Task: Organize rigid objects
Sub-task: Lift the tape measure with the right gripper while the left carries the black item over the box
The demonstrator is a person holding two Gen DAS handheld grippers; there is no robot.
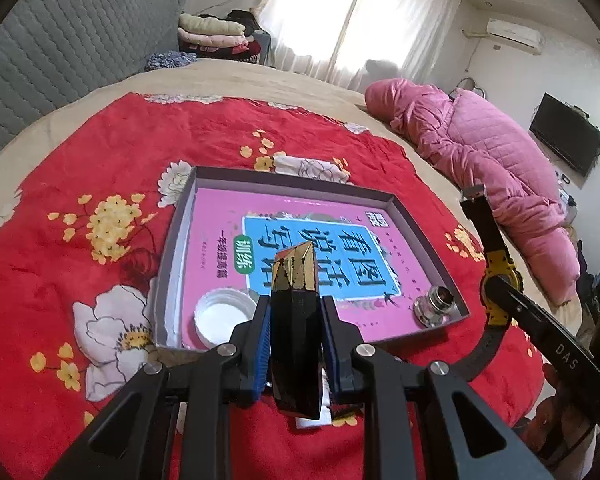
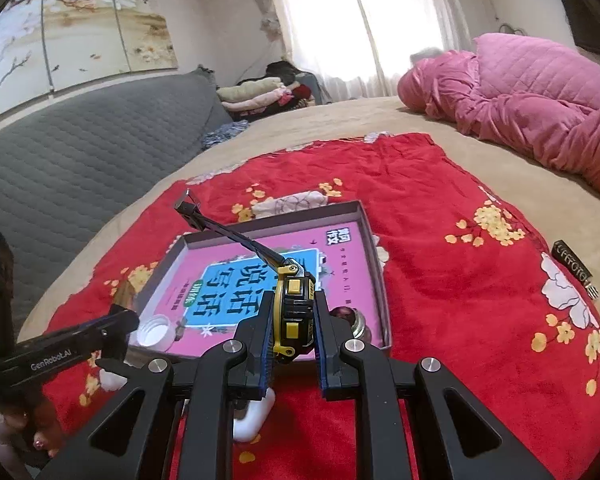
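Left hand-held gripper [image 1: 295,312] tilts down, clamping black-gold block [image 1: 295,320]; perhaps lipstick.

Both handheld tools are matte black, each built from angular arms with triangular cut-outs, jointed by round silver screw heads. The left gripper [image 1: 294,312] and the right gripper [image 2: 293,312] carry black fingers [image 1: 260,320] lined on the inner faces with ribbed blue pads [image 2: 266,344]. Seen from the side, one tool's bar bears white lettering "DAS", the other "GenRobot.AI", and below the latter a hand [image 2: 24,428] has pale glittery polish on a nail.
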